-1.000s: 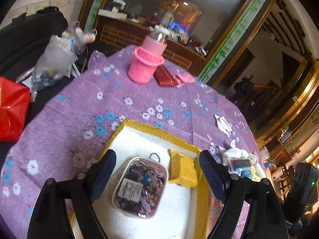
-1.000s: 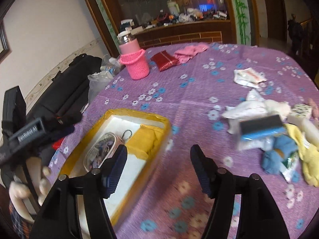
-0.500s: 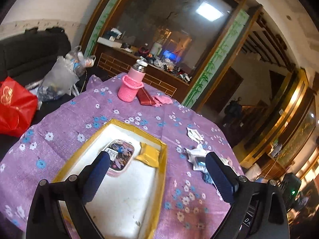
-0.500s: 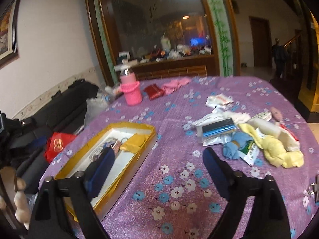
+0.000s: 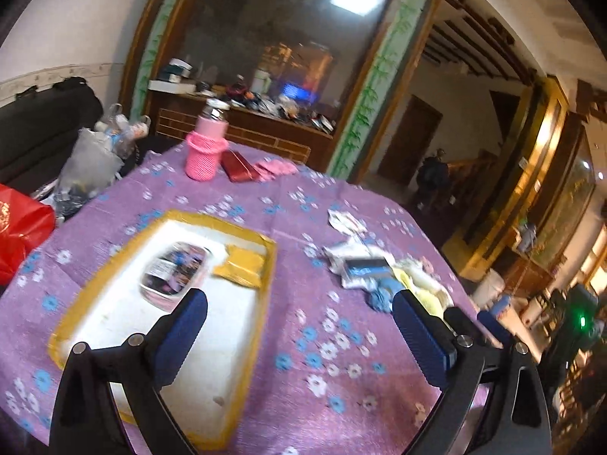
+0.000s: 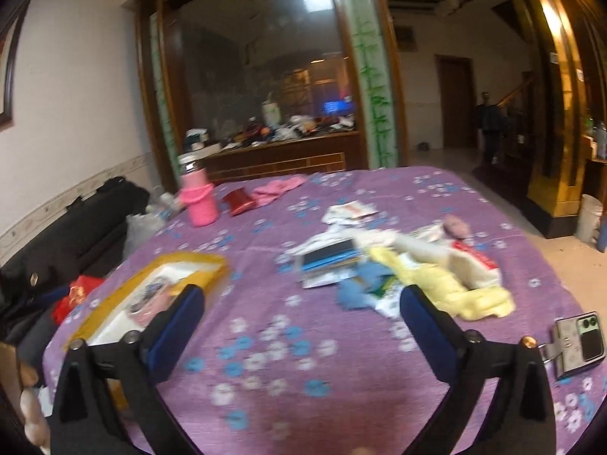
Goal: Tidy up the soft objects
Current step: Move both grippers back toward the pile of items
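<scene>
Left gripper [image 5: 299, 322] wide open, empty. Right gripper [image 6: 303, 318] opening wide, nothing between jaws. Yellow cloth [image 6: 447, 284] lay in pile [image 6: 379, 261] right of centre, yellow tray [image 5: 265, 288] lower left. Cloth looked light, limp; best pinched at bunched fold, likely to drape.

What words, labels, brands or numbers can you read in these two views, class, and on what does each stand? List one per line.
No text reads clearly in either view.
Pouch in the tray: white label, too blurred to read.
Red bag: pale mark at its edge, cut off and unreadable.
White packet: red print, too blurred.
White wrapper in the pile: red patch, no legible letters.
Phone: no readable marking.
</scene>
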Tool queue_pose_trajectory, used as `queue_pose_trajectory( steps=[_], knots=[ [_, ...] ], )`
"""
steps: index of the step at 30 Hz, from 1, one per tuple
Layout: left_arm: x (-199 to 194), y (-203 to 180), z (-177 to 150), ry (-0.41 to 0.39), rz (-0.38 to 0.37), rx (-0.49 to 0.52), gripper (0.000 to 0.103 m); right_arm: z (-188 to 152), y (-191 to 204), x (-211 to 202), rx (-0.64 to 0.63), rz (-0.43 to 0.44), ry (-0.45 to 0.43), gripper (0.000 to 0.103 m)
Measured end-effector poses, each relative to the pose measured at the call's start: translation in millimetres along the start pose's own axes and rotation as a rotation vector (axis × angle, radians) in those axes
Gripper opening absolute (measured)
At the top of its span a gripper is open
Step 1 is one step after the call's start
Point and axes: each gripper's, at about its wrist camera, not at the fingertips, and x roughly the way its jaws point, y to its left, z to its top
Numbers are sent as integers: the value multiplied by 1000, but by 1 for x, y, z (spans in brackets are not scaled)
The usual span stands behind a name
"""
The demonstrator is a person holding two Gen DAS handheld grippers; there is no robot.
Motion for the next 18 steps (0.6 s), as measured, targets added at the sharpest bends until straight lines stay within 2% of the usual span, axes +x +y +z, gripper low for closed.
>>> queue_pose_trajectory(
  steps=[8,13,15,18],
  knots=[
    [27,-30,-14,86,-6,49,100,7,-60,15,69,-76,49,103],
    [38,-42,-11,96,1,84,100,13,-70,23,59,-78,54,103],
    [40,-43,5,80,42,124,100,15,-68,26,31,-68,57,103],
    [23,-34,57,-40,130,139,100,21,-66,29,-15,-71,43,103]
  ],
)
